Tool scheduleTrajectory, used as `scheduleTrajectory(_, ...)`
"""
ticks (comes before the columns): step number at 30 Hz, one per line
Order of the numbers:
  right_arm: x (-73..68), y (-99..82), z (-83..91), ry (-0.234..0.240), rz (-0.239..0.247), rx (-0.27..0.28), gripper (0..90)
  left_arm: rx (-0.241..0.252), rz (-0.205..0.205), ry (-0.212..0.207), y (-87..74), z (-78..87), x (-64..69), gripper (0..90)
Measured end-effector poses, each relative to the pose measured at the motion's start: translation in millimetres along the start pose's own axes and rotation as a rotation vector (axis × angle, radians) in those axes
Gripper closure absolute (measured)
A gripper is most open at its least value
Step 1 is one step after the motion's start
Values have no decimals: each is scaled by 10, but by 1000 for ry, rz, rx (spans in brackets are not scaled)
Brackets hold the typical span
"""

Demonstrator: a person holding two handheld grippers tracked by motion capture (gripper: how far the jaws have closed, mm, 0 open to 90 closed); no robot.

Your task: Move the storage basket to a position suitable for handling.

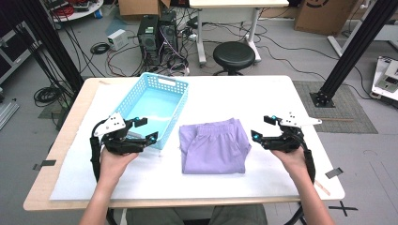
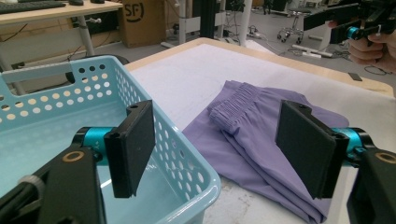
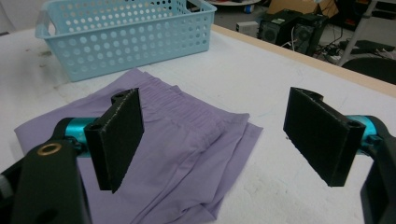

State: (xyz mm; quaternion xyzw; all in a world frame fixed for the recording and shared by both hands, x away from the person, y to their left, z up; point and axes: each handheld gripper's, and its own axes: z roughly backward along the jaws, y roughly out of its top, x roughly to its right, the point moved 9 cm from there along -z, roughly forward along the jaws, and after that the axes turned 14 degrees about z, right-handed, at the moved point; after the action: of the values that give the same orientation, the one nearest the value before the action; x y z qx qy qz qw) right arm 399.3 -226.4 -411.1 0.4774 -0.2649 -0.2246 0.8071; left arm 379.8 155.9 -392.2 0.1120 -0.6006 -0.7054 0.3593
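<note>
A folded lilac garment with an elastic waistband lies flat in the middle of the white table cover, also seen in the left gripper view and the right gripper view. A light blue perforated basket stands empty to its left. My left gripper hovers open over the basket's near right corner, nothing between its jaws. My right gripper hangs open just right of the garment, jaws wide and empty. The right gripper also appears far off in the left gripper view.
The table has a wooden edge under the white cover. Beyond it on the floor stand a black stool, computer towers, cables and cardboard boxes. Black frame posts rise at both sides.
</note>
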Motion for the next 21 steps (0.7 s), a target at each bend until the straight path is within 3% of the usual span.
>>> scheduleTrajectory(6, 20, -26, 41, -13, -11, -4, 206, -17, -1, -8, -29, -80, -8, 282)
scheduleTrajectory(11, 83, -29, 67, -20, -25, 6, 206, -27, 15, 29, -84, -111, -39, 282)
scheduleTrajectory(21, 75, -15, 25, -13, -28, 5, 206, -38, 27, 47, -169, -101, -31, 300)
